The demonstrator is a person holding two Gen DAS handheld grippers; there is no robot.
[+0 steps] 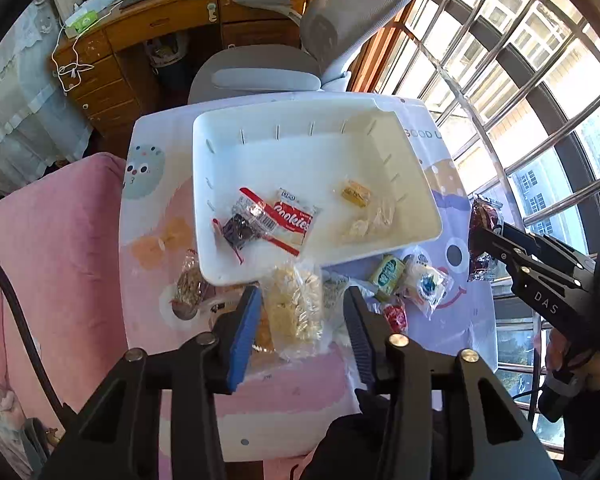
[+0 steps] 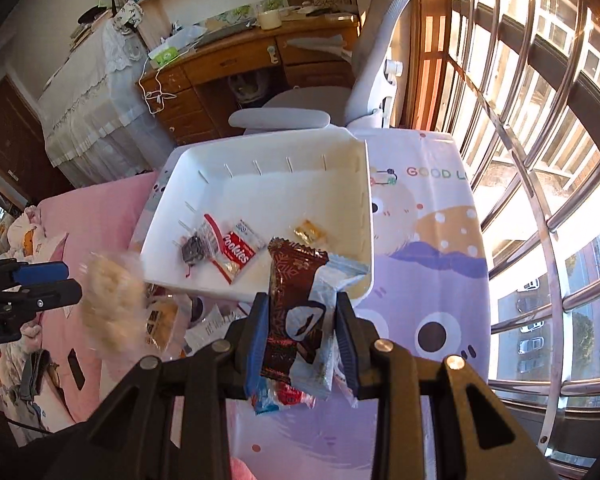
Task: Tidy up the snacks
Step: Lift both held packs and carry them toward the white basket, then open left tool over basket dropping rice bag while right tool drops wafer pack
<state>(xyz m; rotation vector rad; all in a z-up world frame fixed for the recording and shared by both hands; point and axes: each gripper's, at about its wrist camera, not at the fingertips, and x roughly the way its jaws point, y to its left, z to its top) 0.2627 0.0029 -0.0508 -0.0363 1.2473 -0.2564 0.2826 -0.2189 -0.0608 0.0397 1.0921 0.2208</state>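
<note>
Two wrappers, brown (image 2: 290, 300) and pale blue (image 2: 326, 320), sit clenched in the right hand-held gripper (image 2: 302, 334), low centre, before the white bin (image 2: 260, 176). Light, crinkly, slippery film; pinch mid-body. Left hand-held gripper (image 1: 302, 312) released over a noodle pack (image 1: 296, 308) on the table (image 1: 440, 328).

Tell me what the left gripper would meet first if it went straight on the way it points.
Probably the clear-wrapped rice cracker pack lying between the left gripper fingers on the table, just short of the white bin. Depth is uncertain.
</note>
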